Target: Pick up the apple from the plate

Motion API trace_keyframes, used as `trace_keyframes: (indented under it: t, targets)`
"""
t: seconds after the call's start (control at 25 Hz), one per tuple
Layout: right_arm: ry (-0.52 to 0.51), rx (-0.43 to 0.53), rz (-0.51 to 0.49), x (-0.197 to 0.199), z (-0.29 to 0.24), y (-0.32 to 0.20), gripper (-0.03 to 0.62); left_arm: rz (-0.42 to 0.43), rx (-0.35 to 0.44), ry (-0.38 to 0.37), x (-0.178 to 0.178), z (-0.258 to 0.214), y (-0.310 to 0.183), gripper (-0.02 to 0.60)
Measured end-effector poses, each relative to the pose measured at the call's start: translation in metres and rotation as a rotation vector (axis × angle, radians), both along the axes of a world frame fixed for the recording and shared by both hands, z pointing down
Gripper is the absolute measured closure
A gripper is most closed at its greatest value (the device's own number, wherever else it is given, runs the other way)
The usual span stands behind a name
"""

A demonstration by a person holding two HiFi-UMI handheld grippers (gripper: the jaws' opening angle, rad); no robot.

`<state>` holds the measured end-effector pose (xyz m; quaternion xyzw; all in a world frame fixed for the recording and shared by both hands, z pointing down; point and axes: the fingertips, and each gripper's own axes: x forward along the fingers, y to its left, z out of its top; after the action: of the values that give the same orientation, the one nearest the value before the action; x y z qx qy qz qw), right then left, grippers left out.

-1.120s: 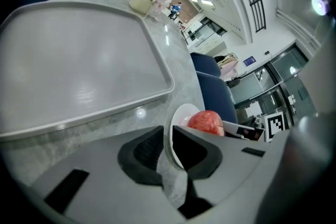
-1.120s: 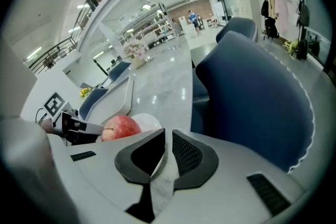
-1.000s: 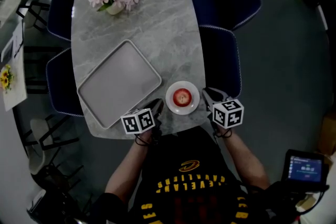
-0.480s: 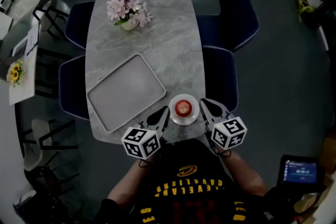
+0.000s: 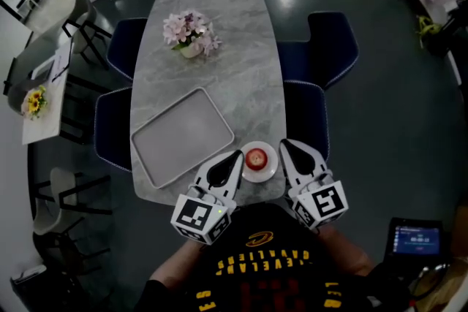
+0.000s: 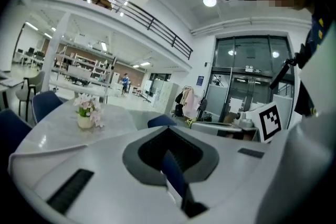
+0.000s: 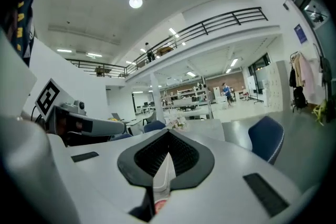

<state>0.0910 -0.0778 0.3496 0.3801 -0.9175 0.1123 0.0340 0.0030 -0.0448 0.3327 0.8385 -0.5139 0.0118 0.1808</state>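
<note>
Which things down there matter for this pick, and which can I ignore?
For the job:
- apple
- plate under it
- left gripper and right gripper, jaws shut, both empty

Lying about:
- tray
- flowers
- chairs

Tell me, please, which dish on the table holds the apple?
The small round white plate, with the red apple on it; the large rectangular tray to its left lies bare.
</note>
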Motion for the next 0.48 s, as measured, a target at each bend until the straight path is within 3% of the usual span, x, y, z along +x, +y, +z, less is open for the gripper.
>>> trace_keyframes:
  t: [0.24,0.48]
  targets:
    - [-0.039,0.16,-0.027,-0.002,-0.044,0.017,0.589,0.016,0.149,-0.06,0.014,-0.041,0.011,0.581]
    - [-0.026,0.17,-0.061,-0.003,-0.048,0.03,0.588,-0.022,0.15,-0.065,0.013,-0.045,0.021,0.581]
